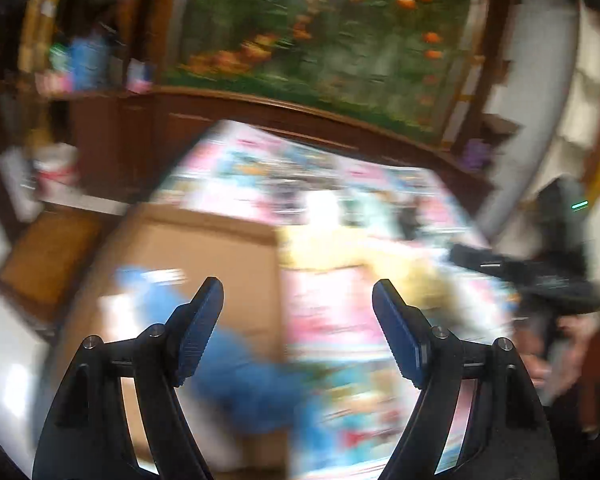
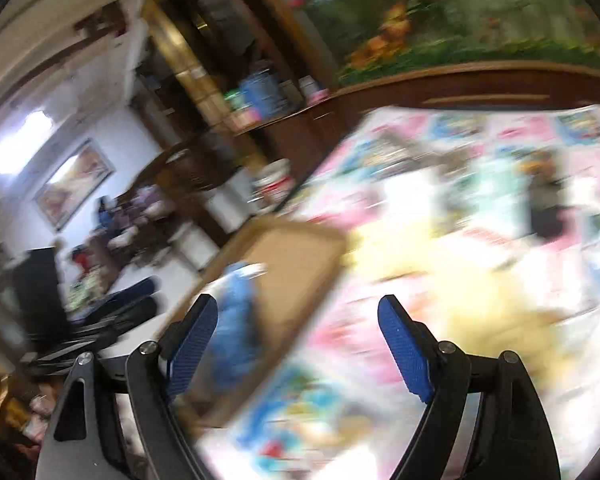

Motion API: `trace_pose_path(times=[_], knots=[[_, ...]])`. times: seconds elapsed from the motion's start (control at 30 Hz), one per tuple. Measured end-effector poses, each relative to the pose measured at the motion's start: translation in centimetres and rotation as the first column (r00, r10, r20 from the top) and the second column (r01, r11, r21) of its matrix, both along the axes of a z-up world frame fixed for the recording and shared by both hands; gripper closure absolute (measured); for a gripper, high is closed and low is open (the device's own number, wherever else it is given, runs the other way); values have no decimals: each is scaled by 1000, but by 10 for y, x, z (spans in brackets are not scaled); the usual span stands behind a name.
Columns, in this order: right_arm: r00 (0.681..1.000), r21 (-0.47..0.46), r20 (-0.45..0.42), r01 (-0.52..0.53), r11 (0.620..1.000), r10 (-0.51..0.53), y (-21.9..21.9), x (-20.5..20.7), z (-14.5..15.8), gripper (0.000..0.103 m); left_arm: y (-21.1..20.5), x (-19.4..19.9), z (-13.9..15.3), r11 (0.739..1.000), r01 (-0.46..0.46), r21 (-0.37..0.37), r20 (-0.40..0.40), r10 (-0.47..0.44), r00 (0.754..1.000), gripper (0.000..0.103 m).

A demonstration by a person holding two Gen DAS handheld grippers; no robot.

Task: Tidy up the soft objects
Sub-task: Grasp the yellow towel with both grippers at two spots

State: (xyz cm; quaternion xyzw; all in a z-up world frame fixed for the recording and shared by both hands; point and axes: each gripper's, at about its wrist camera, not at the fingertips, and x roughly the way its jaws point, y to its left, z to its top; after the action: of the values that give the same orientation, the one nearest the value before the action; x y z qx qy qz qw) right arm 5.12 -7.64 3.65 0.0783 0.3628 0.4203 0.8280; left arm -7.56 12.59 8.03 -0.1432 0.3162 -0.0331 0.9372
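With a blue plush toy (image 1: pixel 236 368) lying in the cardboard box (image 1: pixel 204 248), both the left gripper (image 1: pixel 298 332) and right gripper (image 2: pixel 298 344) are hovering with fingers apart and empty, and the next move is probably reaching toward the yellow plush toy (image 2: pixel 480 300) at 1 o'clock on the patterned surface (image 2: pixel 500 128).

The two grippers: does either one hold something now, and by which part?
Nothing is held. The left gripper and the right gripper are both open, with nothing between the fingers. The blue soft toy lies in the cardboard box.

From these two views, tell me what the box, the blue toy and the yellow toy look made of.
Box: plain cardboard, matte brown, folded rim showing. Blue toy: probably plush fabric, soft fuzzy outline, though motion blur hides detail. Yellow toy: likely plush too, pale and shapeless; too blurred for certainty.
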Motion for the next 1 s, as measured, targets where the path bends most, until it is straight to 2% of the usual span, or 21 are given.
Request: trace_pose_path(times=[0.1, 0.2, 0.27, 0.37, 0.43, 0.47, 0.5, 0.53, 0.57, 0.67, 0.77, 0.8, 0.83, 0.87, 0.9, 0.93, 0.97, 1.0], knots=[[995, -76, 15, 96, 992, -95, -35, 34, -12, 21, -31, 52, -4, 990, 102, -99, -54, -107, 993, 25], [986, -89, -91, 130, 988, -138, -57, 59, -45, 21, -50, 111, -25, 984, 117, -138, -150, -137, 979, 25], [975, -150, -159, 134, 980, -158, -55, 67, -67, 22, -56, 152, -46, 982, 83, -172, -243, -123, 962, 25], [968, -180, -201, 115, 977, -152, -52, 66, -83, 23, -60, 189, -67, 990, -5, -138, -327, -41, 944, 25], [964, -198, -202, 132, 971, -172, -54, 67, -86, 25, -59, 201, -72, 994, -49, -101, -352, 10, 936, 25], [960, -223, -207, 140, 965, -187, -53, 68, -91, 34, -56, 205, -75, 988, -89, -130, -370, 35, 928, 25], [959, -233, -213, 137, 963, -188, -53, 70, -92, 37, -54, 206, -79, 979, -115, -167, -378, 44, 925, 25], [958, -232, -222, 128, 964, -181, -51, 69, -94, 38, -55, 207, -80, 979, -126, -163, -375, 56, 925, 25], [960, -237, -214, 129, 963, -181, -48, 68, -95, 41, -61, 210, -79, 984, -135, -116, -383, 81, 920, 25], [969, -258, -175, 127, 958, -175, -38, 64, -89, 49, -72, 219, -90, 988, -117, -100, -435, 62, 898, 25], [967, -223, -186, 131, 966, -174, -46, 63, -86, 59, -69, 221, -104, 980, -141, -140, -439, 67, 896, 27], [965, -208, -193, 139, 968, -180, -56, 61, -85, 63, -67, 220, -105, 979, -147, -143, -423, 74, 903, 29], [963, -189, -200, 144, 971, -181, -58, 61, -84, 65, -64, 217, -104, 979, -153, -135, -410, 86, 908, 45], [962, -176, -203, 146, 973, -181, -60, 63, -83, 68, -64, 214, -104, 981, -156, -116, -411, 95, 906, 58], [961, -160, -208, 150, 976, -182, -69, 61, -84, 69, -62, 209, -105, 981, -144, -129, -414, 79, 907, 59], [960, -140, -215, 150, 979, -178, -71, 60, -83, 78, -60, 211, -107, 979, -136, -150, -422, 61, 905, 66], [960, -124, -217, 150, 981, -174, -72, 59, -83, 95, -56, 206, -109, 974, -131, -186, -438, 37, 898, 70], [960, -103, -222, 151, 983, -171, -73, 59, -81, 95, -54, 204, -111, 969, -120, -216, -443, 12, 896, 72]])
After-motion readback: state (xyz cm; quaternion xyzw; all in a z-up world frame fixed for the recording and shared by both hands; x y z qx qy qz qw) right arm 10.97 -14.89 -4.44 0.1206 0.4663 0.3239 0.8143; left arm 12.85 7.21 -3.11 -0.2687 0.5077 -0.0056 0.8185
